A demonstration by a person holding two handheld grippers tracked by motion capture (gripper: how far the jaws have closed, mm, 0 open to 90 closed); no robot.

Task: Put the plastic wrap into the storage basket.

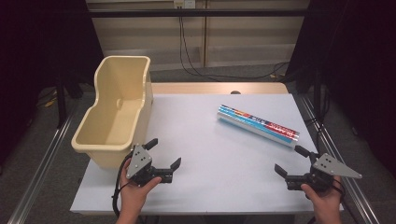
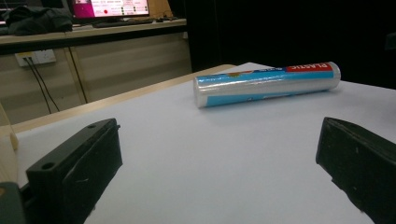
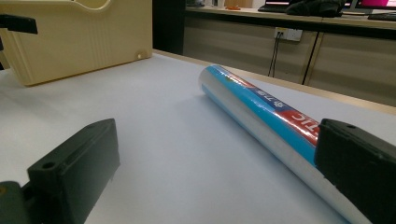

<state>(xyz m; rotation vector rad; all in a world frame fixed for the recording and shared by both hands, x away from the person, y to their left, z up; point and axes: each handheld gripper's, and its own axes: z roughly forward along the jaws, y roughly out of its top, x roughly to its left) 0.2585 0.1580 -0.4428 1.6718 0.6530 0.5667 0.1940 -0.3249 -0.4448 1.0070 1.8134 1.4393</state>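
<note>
A plastic-wrapped roll (image 1: 258, 125) with blue, red and white print lies on the white table top, right of centre. A cream plastic tub (image 1: 116, 109) stands at the left edge, nothing visible inside it. My left gripper (image 1: 163, 153) rests near the tub's front corner, jaws wide apart and nothing between them. In the left gripper view the roll (image 2: 266, 83) lies far ahead. My right gripper (image 1: 291, 161) sits at the front right, open, just short of the roll's near end. The roll (image 3: 261, 112) runs past the right jaw in the right gripper view, with the tub (image 3: 79, 39) behind.
The white sheet (image 1: 205, 154) covers a wooden table (image 1: 219, 87) whose back edge shows. Metal rails run along both sides. Cables hang from a wall socket (image 1: 184, 4) behind the table. Dark floor surrounds it.
</note>
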